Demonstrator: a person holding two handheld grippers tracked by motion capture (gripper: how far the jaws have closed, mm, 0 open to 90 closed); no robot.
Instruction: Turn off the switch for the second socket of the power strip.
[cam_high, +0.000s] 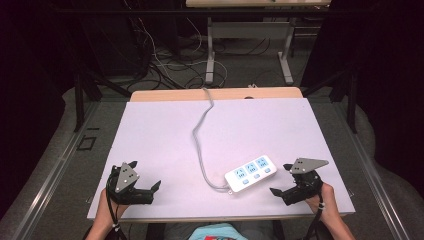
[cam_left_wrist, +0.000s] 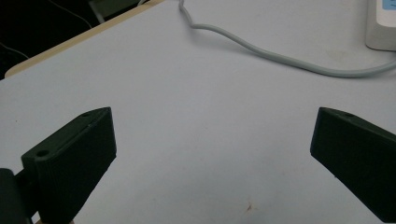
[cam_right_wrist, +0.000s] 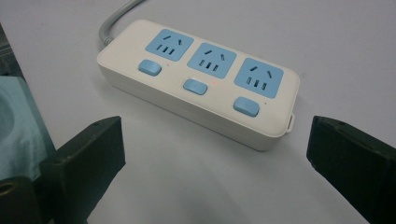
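A white power strip (cam_high: 251, 173) with three blue sockets and three blue switches lies on the white table (cam_high: 160, 135), near the front and right of centre. Its grey cable (cam_high: 200, 140) snakes back over the far edge. My right gripper (cam_high: 281, 179) stands open just right of the strip, jaws wide apart and pointing at it; in the right gripper view the power strip (cam_right_wrist: 201, 79) lies a short way ahead of the empty jaws. My left gripper (cam_high: 145, 176) rests open at the front left, nothing between its jaws. The left gripper view shows the cable (cam_left_wrist: 261, 49) and a corner of the strip (cam_left_wrist: 380, 23).
The table's front edge (cam_high: 220, 218) runs just below both hands. Behind the table stand a desk frame (cam_high: 247, 45) and loose cables (cam_high: 165, 65) on the floor. Dark curtains close both sides.
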